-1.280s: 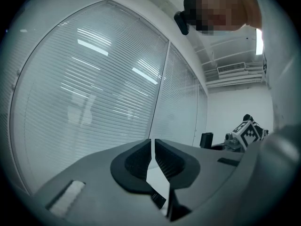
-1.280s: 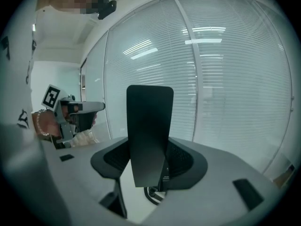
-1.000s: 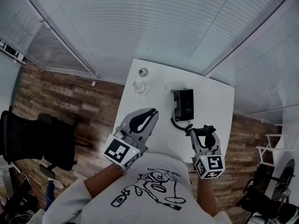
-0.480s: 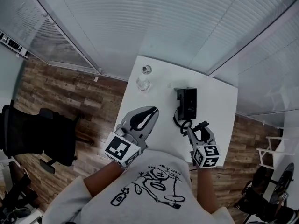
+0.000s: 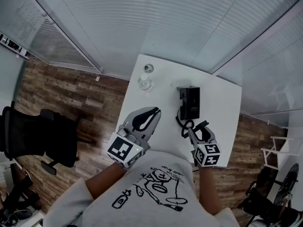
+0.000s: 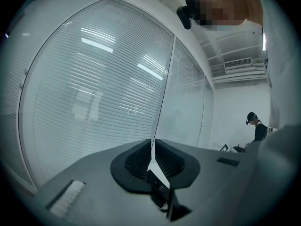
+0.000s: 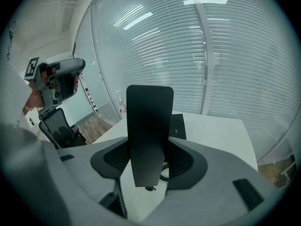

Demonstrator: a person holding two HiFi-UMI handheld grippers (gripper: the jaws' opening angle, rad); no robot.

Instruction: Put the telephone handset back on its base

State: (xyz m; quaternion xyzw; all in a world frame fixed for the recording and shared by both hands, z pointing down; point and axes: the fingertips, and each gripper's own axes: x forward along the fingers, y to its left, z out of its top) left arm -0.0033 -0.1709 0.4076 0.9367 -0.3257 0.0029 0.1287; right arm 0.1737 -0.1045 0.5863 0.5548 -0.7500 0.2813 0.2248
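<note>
1. Right tool [image 5: 198, 128] first: its jaws are clamped on the handset [image 7: 149, 135], a dark flat slab standing upright between the pads.
2. The handset is off the base [image 5: 189, 103], on the near side of it (the side closest to the person) and apart from it.
3. Seen along the right tool, the base peeks out from behind the handset, lying flat on the white counter [image 5: 218, 108].
4. The coiled cord [image 5: 184, 124] loops on the counter between the base and the right tool, and in the right gripper view it shows just under the handset's lower end.
5. Over to the left tool [image 5: 152, 112]: jaws pressed together with nothing between them, held off the counter's left edge over the wooden floor [image 5: 71, 93].
6. The left gripper view looks straight at the window blinds [image 6: 94, 93], not at the counter.
7. At the counter's far left corner are 2 glass pieces [image 5: 145, 82], well apart from the base.
8. A black office chair [image 5: 33, 136] stands on the floor at far left.
</note>
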